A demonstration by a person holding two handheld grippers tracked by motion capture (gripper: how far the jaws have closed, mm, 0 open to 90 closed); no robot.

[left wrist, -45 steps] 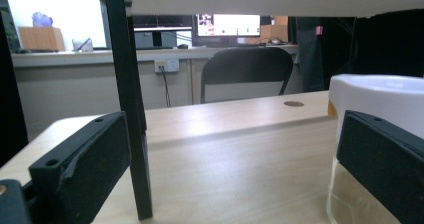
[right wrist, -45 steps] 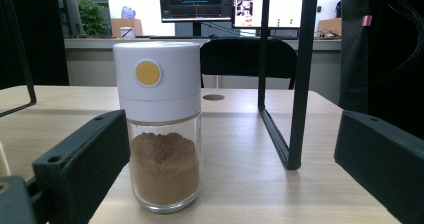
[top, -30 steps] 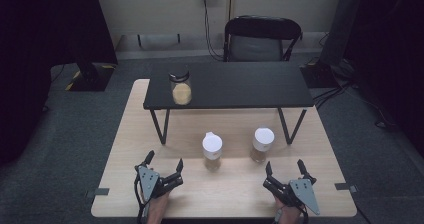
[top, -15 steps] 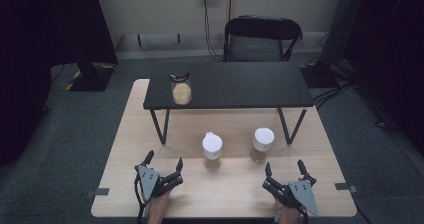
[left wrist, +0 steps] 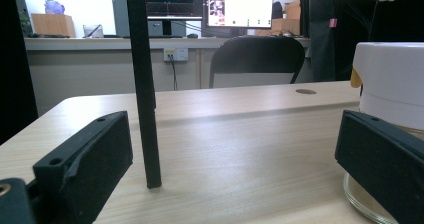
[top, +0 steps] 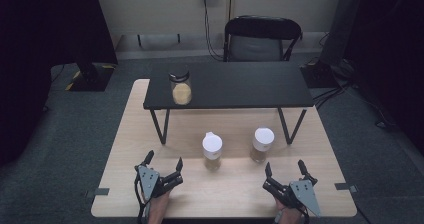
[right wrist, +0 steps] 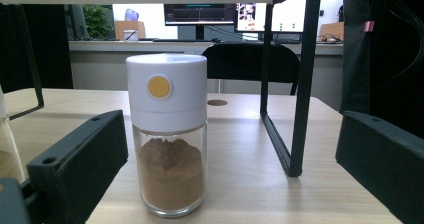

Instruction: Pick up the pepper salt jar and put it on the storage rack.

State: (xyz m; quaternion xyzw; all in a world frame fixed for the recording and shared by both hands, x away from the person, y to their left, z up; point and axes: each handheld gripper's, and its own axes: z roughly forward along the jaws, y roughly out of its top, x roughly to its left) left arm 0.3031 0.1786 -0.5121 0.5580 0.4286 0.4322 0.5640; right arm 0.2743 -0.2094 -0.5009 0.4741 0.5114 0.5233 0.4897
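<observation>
Jars with white lids stand on the wooden table, in front of the person. One jar is nearer the left gripper. The other jar is nearer the right gripper. Both jars stand upright, with brown powder inside. They are near each other but not touching.

Both grippers sit low at the near edge of the table. The left gripper's jaws are spread wide and hold nothing. The right gripper's jaws are spread wide too, and they hold nothing. In the right gripper view the jar stands ahead, between the two jaws, but I think it is not touching them.

A black shelf on thin legs stands over the back half of the table. A third jar sits on its left end; it looks to have a dark lid, but it is too small to be sure. One black leg stands right in front of the left gripper. Behind the table is a black chair.

Compared with a second ago, the jars are in the same places and the grippers have hardly moved.
</observation>
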